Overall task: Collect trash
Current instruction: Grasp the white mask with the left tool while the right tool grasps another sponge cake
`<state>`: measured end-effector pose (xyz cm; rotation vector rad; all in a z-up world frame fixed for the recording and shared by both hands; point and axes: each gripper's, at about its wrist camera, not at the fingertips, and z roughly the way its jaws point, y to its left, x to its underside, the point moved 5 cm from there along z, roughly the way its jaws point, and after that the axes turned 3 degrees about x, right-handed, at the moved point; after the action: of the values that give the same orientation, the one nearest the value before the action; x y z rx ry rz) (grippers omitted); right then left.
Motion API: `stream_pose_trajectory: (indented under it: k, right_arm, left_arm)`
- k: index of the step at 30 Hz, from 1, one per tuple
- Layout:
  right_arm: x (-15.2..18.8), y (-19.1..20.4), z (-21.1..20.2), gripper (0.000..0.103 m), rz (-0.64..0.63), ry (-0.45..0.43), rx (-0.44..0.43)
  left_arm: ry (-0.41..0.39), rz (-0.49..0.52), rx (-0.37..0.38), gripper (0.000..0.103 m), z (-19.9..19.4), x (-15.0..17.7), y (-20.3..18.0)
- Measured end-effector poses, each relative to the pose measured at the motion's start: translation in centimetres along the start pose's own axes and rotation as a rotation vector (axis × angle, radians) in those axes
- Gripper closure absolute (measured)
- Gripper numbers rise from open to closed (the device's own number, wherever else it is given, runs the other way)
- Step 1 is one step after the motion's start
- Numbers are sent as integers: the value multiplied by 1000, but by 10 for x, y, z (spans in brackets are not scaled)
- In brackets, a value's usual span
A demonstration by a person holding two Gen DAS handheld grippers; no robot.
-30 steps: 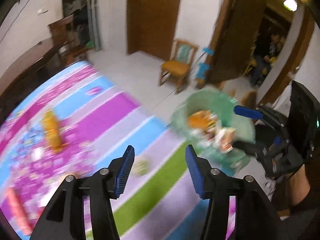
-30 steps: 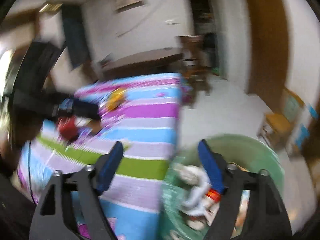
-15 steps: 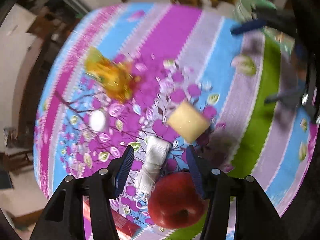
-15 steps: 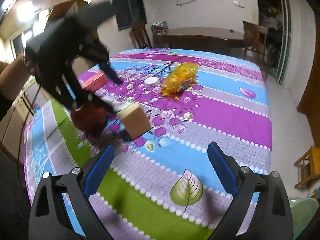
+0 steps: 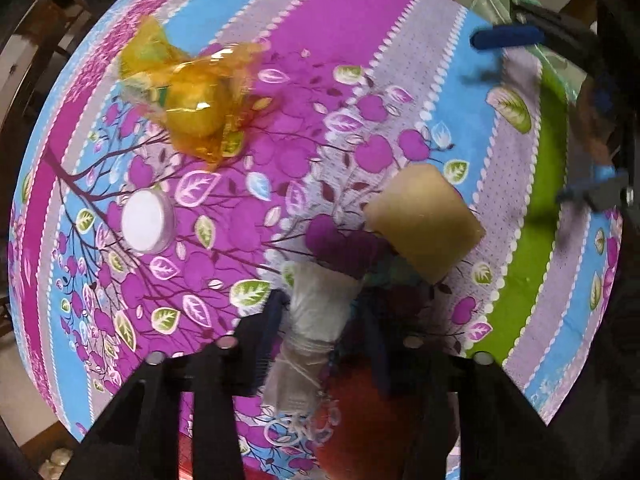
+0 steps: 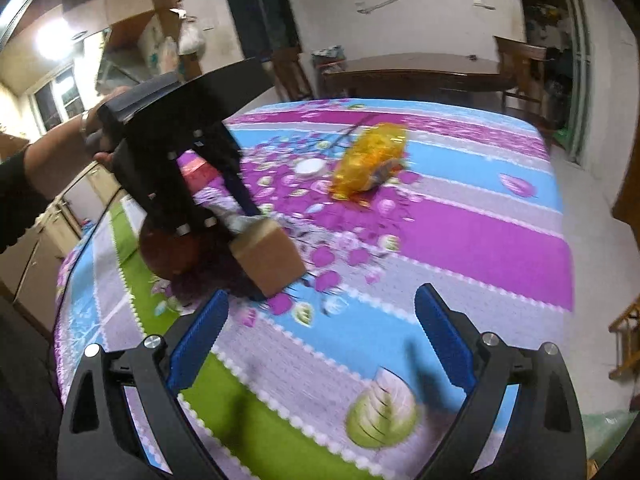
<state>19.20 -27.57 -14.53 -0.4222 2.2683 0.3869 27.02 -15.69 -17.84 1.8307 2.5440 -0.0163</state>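
Left claw (image 5: 320,336) straddles white wad (image 5: 316,312); no legible labels.

No readable text, labels, brands or numbers that we can make out, motion blur throughout, print inside the yellow wrapper (image 5: 188,100) too smeared to read

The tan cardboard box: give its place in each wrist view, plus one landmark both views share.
Left wrist: tan cardboard box sits right of centre on the tablecloth, just beyond the white wad.
Right wrist: box left of centre, beside the left gripper.
Shared landmark: yellow cellophane wrapper.
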Motion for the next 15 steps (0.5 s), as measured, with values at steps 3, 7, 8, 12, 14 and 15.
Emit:
stream_pose_trajectory:
  k: [3,7,8,12,14,15]
  right_arm:
    - [-5,14,11,12,-62,16,-43]
    - [-17,28,28,17,-132,38,-78]
    - [-20,30,32,19,-142,41,-85]
    - [-26,38,52,24,-206,74,-93]
    - [-26,43,64,36,-240,110,-88]
    - [-25,44,69,43,-246,136,-91]
  left_arm:
    - [-37,-21,18,76,-2,5,14]
    - [-120,-25,7,77,-9,17,22]
    - [-151,-33,10,77,-15,20,23]
    - [-331,-79,19,77,-64,36,34]
    - [-421,-100,-4,77,-91,47,36]
    - [-457,-112,-19,77,-103,50,34]
